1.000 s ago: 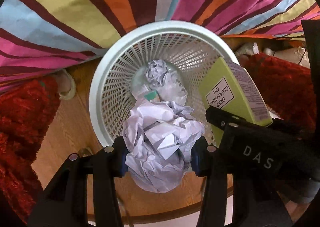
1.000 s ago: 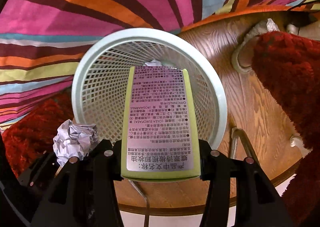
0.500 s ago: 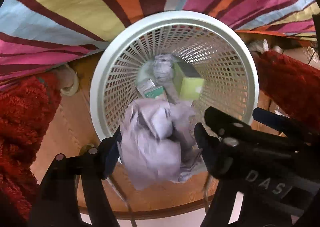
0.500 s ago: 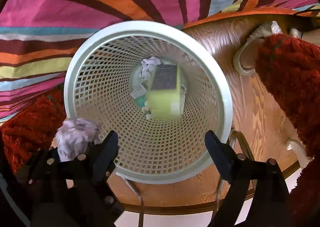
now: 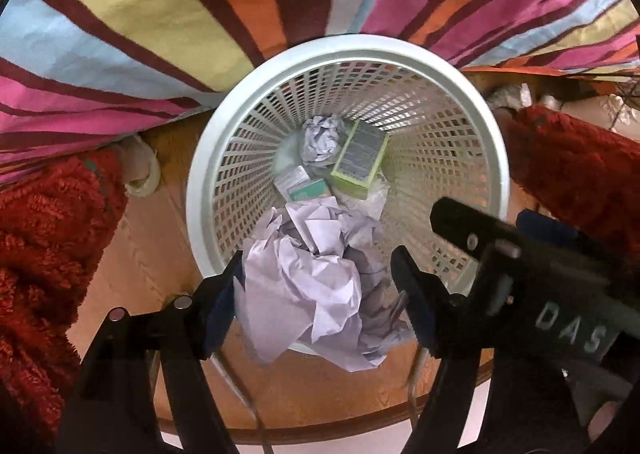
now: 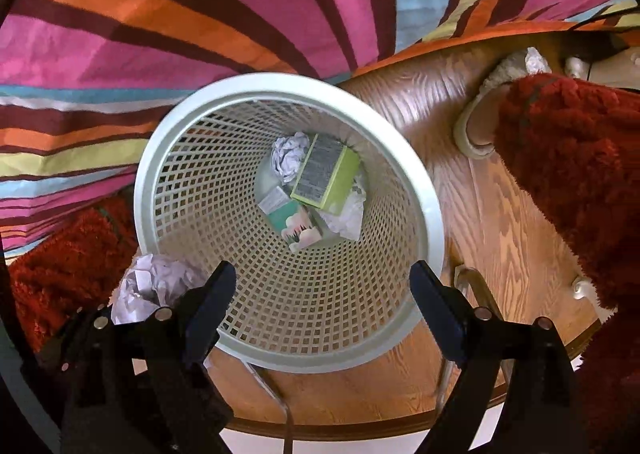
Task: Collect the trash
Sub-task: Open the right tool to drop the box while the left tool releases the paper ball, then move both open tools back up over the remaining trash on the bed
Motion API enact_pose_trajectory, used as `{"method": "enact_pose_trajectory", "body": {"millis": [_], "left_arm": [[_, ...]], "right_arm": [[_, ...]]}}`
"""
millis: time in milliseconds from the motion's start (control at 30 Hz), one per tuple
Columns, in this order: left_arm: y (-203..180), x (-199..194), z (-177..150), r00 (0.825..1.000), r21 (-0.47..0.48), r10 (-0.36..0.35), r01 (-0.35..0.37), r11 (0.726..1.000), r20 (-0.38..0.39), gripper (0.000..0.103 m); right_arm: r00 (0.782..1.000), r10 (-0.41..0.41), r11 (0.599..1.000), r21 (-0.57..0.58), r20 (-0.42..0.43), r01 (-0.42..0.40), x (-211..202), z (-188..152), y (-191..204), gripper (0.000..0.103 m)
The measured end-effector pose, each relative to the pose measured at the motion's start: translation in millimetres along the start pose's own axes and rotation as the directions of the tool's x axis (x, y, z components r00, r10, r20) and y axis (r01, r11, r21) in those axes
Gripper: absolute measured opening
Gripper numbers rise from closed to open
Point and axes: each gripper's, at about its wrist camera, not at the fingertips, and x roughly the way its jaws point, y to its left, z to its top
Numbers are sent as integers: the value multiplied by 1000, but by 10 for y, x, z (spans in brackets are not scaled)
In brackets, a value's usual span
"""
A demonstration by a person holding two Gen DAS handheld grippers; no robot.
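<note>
A white mesh basket [image 5: 200, 189] stands on a round wooden surface below both grippers. My left gripper [image 5: 318, 258] hangs over its near rim, jaws opening, with a large crumpled white paper ball [image 5: 308, 282] loose between them, touching only the left pad. In the right wrist view that ball [image 6: 156, 282] shows at lower left. My right gripper [image 6: 324, 274] is open and empty above the basket [image 6: 148, 173]. At the bottom lie a green box [image 6: 324, 173], a small paper wad [image 6: 290, 157] and a teal carton [image 6: 296, 223].
A bright striped cloth [image 6: 200, 13] hangs behind the basket. Red shaggy rugs [image 6: 580, 181] [image 5: 44, 238] flank it on both sides. A pale slipper [image 6: 476, 125] lies at the right on the wooden surface [image 6: 500, 213], whose curved edge runs along the bottom.
The right gripper opened and the green box fell to the basket's bottom. The left jaws spread apart and the paper ball came loose between them.
</note>
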Motion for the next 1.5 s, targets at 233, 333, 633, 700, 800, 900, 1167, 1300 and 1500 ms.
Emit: {"method": "enact_pose_trajectory", "body": {"millis": [233, 333, 633, 700, 800, 900, 1167, 1300, 1500], "left_arm": [[-3, -231, -18, 995, -2, 7, -7, 1000, 95, 91], [69, -252, -9, 995, -39, -28, 31, 999, 91, 91], [71, -415, -62, 990, -37, -8, 14, 999, 141, 91], [68, -573, -102, 981, -30, -26, 32, 999, 194, 91], [57, -802, -168, 963, -19, -40, 47, 999, 267, 91], [50, -999, -250, 944, -8, -52, 58, 998, 326, 95], [146, -1499, -430, 863, -26, -63, 89, 996, 502, 96], [164, -1773, -499, 806, -47, -45, 90, 995, 590, 96], [333, -2343, -593, 698, -91, -12, 111, 990, 716, 96]], "right_arm": [[998, 48, 997, 63, 51, -51, -108, 18, -134, 84], [997, 47, 997, 57, 60, -50, -123, 32, -117, 84], [993, 66, 994, 83, 99, -74, -222, 23, -153, 84], [988, 75, 993, 82, 134, -86, -321, 0, -167, 84], [975, 85, 993, 66, 205, -101, -528, -53, -158, 84], [951, 95, 994, 29, 296, -108, -823, -148, -119, 84], [816, 106, 993, -110, 568, -52, -1584, -430, 85, 90], [703, 132, 983, -185, 698, -1, -1978, -575, 240, 90], [568, 186, 969, -244, 802, 28, -2394, -629, 357, 95]]}}
